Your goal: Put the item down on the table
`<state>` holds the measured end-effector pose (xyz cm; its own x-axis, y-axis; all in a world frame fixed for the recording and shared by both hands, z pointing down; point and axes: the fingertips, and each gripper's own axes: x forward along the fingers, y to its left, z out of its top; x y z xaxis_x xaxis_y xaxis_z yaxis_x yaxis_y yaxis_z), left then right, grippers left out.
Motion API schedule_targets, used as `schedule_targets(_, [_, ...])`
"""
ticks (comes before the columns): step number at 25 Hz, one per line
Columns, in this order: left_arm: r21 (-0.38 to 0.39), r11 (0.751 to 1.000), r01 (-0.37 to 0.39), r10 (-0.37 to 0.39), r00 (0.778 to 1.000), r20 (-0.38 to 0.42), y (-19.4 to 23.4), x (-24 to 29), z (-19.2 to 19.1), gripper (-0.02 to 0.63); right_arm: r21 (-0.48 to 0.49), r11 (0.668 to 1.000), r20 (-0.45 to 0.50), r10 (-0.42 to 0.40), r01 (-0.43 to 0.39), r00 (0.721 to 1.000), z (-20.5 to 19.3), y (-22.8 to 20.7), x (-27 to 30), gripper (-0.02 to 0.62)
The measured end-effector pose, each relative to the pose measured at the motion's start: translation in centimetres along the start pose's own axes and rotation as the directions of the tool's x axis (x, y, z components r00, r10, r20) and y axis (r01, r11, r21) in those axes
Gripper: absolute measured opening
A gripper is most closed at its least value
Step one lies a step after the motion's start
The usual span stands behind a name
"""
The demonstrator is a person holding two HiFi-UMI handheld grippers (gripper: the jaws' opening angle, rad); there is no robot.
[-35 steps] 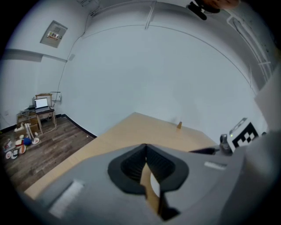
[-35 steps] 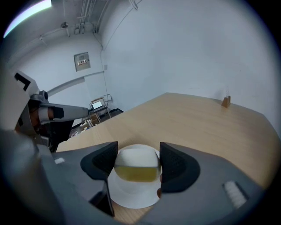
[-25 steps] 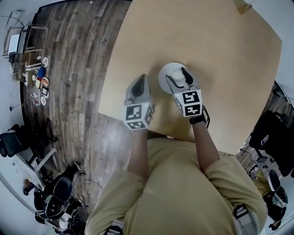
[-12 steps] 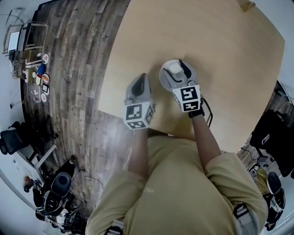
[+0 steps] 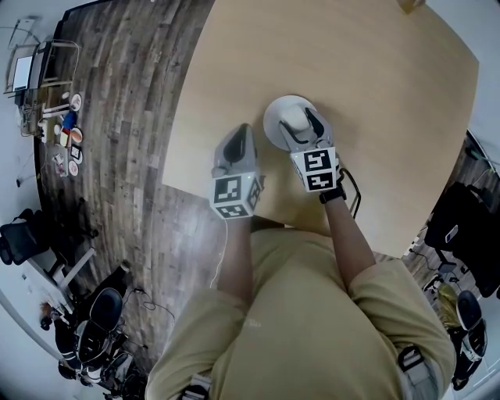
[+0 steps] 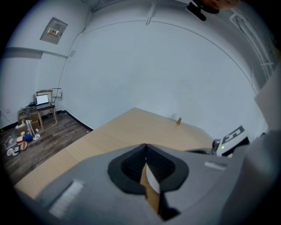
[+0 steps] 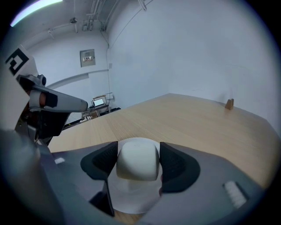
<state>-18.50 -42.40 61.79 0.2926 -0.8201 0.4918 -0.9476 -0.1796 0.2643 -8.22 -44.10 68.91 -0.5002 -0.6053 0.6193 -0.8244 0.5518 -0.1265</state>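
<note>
Gripping the white lid [image 7: 131, 193] by its knob, our right gripper [image 7: 138, 154] hovered over the desk [image 5: 375, 94]; we judged that lowering it level and releasing gently was best. Our left gripper [image 6: 145, 163] sat closed, empty.

Around you: a bare white room with one big wooden table [image 5: 375, 62]
The light-wood table fills most of your view and sits on a dark grey-brown plank floor [image 5: 125, 117]. The plain white walls [image 6: 153, 66] carry a small framed panel [image 6: 55, 30] high up, and pipes run along the ceiling beside a bright light strip [image 7: 30, 11]. In the far corner you have a small desk with an open laptop [image 6: 41, 107], with coloured bits on the floor by it. Black office chairs [image 5: 23, 238] stand along the edge
</note>
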Motion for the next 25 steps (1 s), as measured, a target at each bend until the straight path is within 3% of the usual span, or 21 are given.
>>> schedule_targets(6, [0.002,1.000,-0.005,0.005,1.000,0.010,-0.7,-1.4,-0.4,0.002,-0.038,0.998,-0.121,-0.054,0.050,0.991,-3.8,-0.2,0.0,0.304])
schedule_targets(12, [0.013,1.000,-0.016,0.016,0.999,0.042,-1.5,-2.8,0.1,0.002,-0.050,0.998,-0.100,-0.055,0.050,0.993,-3.7,0.1,-0.8,0.315])
schedule_targets(19, [0.058,0.998,-0.029,0.023,0.994,0.109,-3.3,-6.7,1.9,0.002,0.005,0.999,0.064,-0.046,0.046,0.997,0.5,-0.2,-6.6,0.288])
schedule_targets(25, [0.118,0.992,-0.042,0.016,0.976,0.217,-5.7,-11.5,5.3,0.002,0.031,0.997,0.246,-0.075,0.069,0.966,5.4,-0.9,-14.8,0.230])
